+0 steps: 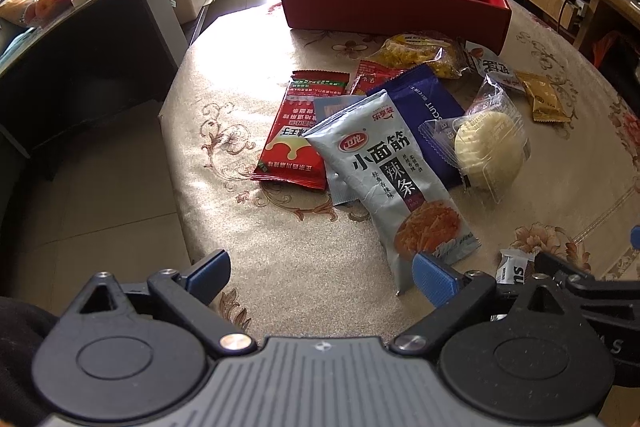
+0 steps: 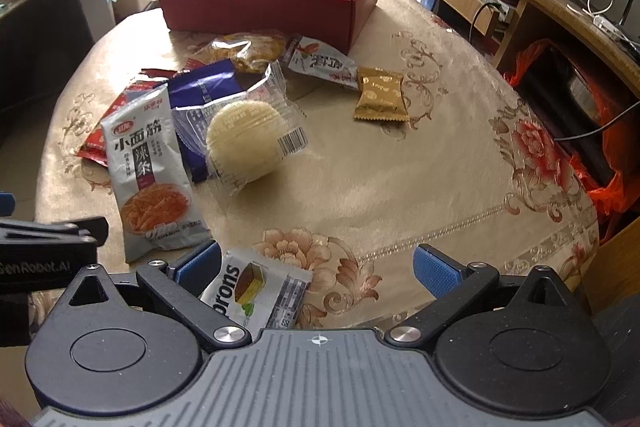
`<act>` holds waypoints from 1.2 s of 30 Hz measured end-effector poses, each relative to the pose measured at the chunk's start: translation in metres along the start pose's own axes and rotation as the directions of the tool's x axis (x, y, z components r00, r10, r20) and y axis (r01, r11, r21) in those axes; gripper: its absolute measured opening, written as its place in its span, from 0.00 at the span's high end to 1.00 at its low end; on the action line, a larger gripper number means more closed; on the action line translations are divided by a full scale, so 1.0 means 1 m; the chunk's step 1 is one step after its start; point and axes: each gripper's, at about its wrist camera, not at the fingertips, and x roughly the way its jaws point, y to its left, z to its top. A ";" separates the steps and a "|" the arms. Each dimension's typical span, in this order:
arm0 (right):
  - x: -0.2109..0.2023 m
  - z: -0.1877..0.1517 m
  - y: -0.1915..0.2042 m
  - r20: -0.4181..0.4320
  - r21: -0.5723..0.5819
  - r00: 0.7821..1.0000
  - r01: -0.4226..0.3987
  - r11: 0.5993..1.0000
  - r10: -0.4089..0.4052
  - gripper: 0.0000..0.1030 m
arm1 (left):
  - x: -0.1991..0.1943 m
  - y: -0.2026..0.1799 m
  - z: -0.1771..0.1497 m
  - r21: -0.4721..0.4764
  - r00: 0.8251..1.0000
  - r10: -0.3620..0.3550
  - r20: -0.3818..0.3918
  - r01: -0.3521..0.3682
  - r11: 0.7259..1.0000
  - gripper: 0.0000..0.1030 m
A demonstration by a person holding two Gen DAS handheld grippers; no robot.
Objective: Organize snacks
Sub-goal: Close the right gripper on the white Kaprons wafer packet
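I am holding both grippers low at the near edge of the table (image 2: 400, 163), side by side. Left gripper (image 1: 324, 273): jaws spread wide, gripping nothing; the right pad is overlapping the near corner of the grey bag (image 1: 392, 183), though I cannot tell if it is touching. Right gripper (image 2: 318, 267): jaws also wide and empty, with the wafer pack (image 2: 260, 287) lying just inside its left pad, probably the easiest first pick.

In the right wrist view the snacks are sitting in a loose pile at 10 to 12 o'clock. The grey bag is lying across the blue pack (image 2: 204, 83), and the red pack (image 1: 296, 135) is partly under both. The round cake (image 2: 242, 143) in clear wrap is leaning on the blue pack. The gold pack (image 2: 380, 93) is lying alone at 1 o'clock, the yellow bag (image 1: 424, 53) beside the box.

The red box (image 2: 256, 9) is standing open at 11 o'clock, far side of the pile, presumably the destination. No snack is showing above its rim; its floor is hidden. Overlaps suggest lifting top packs first.
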 end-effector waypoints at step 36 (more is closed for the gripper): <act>0.037 -0.017 0.022 -0.206 0.048 0.976 -0.057 0.997 0.066 0.00 | 0.011 0.014 0.006 -0.078 0.996 -0.067 -0.056 0.062 0.995 0.07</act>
